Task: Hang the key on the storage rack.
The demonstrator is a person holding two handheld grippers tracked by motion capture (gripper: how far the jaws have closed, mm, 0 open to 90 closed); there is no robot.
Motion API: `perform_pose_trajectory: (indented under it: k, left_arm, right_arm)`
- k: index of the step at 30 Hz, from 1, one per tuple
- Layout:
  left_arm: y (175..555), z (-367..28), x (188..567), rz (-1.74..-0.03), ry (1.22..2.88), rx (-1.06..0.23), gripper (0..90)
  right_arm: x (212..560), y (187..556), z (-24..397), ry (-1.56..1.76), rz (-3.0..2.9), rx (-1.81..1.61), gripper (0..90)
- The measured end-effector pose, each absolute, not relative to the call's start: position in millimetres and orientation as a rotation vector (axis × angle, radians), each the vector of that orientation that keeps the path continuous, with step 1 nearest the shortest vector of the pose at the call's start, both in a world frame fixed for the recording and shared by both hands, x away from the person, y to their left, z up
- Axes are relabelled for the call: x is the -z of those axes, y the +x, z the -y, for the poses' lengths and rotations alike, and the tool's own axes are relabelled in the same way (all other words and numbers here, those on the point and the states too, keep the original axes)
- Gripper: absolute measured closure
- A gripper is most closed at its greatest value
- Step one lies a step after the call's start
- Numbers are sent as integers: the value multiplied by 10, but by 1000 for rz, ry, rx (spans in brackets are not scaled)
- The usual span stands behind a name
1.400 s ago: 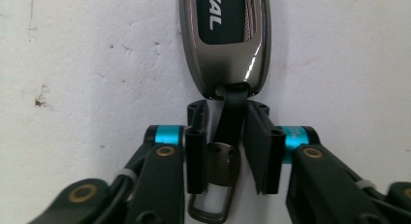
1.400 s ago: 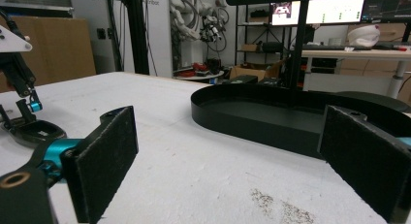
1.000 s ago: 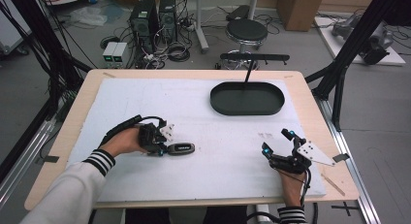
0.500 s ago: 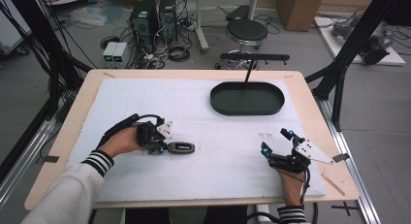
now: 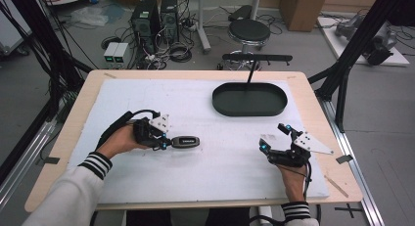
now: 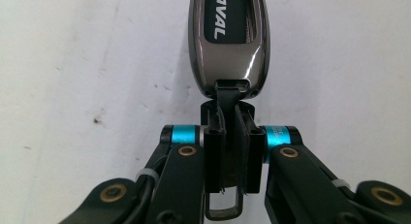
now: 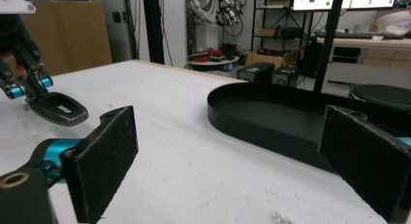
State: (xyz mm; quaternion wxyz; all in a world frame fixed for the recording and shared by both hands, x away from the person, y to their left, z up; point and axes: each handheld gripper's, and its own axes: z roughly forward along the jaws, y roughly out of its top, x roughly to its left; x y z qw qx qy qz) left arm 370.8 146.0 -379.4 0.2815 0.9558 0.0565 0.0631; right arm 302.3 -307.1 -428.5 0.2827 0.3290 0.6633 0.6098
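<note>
The key fob (image 6: 228,40) is shiny dark grey; the left claw (image 6: 228,151) pinches its strap. The right claw (image 7: 228,166) gapes wide.

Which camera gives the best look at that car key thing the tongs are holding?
The left gripper view: the key fob is close up, its lettering readable, with the left tongs shut on its strap. The high view shows it small on the white mat. The right gripper view shows it side-on, farther off.

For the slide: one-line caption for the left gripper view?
Left gripper clamps the strap tab of a dark key fob over the white table surface.
</note>
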Motion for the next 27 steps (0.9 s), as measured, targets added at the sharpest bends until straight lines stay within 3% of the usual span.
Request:
perform_pose_trajectory:
  k: [17, 27]
  left_arm:
    - [3690, -1241, 3380, -84, 2456, -180, 836]
    - [3684, -1112, 3291, -52, 2408, -104, 836]
  right_arm:
    - [3833, 3135, 2873, 716, -1872, -1707, 62]
    - [3541, 3259, 2668, 604, -2026, -1695, 61]
